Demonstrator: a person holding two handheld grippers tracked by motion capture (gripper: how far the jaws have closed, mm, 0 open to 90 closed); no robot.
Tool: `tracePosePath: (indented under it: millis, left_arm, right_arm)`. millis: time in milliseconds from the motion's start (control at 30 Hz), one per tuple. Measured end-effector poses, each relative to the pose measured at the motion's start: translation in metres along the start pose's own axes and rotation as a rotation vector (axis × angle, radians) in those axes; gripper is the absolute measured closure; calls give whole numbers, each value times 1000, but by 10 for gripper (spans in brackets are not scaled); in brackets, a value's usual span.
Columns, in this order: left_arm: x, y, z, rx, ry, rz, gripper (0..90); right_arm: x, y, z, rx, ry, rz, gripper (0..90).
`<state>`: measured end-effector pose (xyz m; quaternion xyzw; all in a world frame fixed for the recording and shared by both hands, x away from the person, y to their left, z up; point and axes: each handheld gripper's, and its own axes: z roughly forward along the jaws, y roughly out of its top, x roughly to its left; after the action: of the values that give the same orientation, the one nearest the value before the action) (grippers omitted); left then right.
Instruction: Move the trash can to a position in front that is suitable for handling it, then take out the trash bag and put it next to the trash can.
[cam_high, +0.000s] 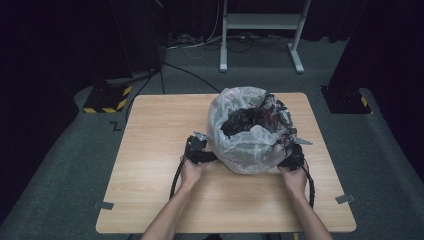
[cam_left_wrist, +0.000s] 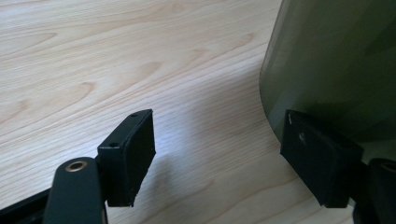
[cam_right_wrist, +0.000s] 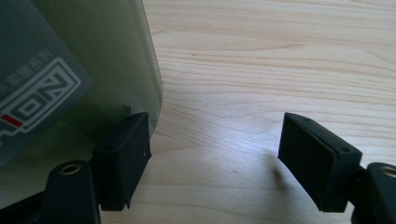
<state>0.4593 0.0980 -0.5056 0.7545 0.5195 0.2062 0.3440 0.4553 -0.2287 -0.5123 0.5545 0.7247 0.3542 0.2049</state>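
Nearest the camera in the high view, the person's two forearms come in from the bottom edge, cut off there, and reach forward over the wooden table (cam_high: 150, 150).

The left gripper (cam_high: 200, 152) sits at the near left foot of a clear plastic bag (cam_high: 247, 132). In the left gripper view its jaws stand apart with bare wood between them; one pad (cam_left_wrist: 322, 158) lies against or just in front of the bag's greenish, smooth wall (cam_left_wrist: 336, 60), and whether it touches cannot be told. Nothing is clasped.

The right gripper (cam_high: 292, 159) is at the bag's near right foot, partly hidden by the bulging plastic. In the right gripper view its jaws also stand wide and released, one pad (cam_right_wrist: 123, 158) overlapping the bag's wall (cam_right_wrist: 93, 56), on which a cut-off printed label (cam_right_wrist: 32, 98) shows, its lettering too cropped to read.

The bag stands on the table right of centre, toward the far edge. Its crumpled top is open over a dark mass (cam_high: 250, 117) that is hard to make out.

Beyond the table, a pale metal stand (cam_high: 260, 30) rises out of the frame, with cables on the grey floor in darkness.
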Motion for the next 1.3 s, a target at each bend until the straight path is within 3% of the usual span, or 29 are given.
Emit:
tracePosePath:
  millis: [433, 767, 967, 1133, 1300]
  left_arm:
    - [-33, 14, 13, 18, -27, 70, 272]
    - [-45, 22, 18, 38, -38, 108, 277]
    - [-43, 21, 18, 49, -65, 100, 231]
    - [-39, 18, 10, 41, -57, 113, 226]
    - [-14, 6, -10, 34, -21, 98, 226]
  right_arm:
    - [-30, -12, -13, -13, -39, 60, 264]
    - [-42, -16, -20, -21, -60, 73, 275]
    - [-45, -21, -21, -1, -76, 60, 233]
    - [-45, -25, -21, 3, -109, 40, 231]
    - [-44, -26, -20, 13, -139, -17, 222]
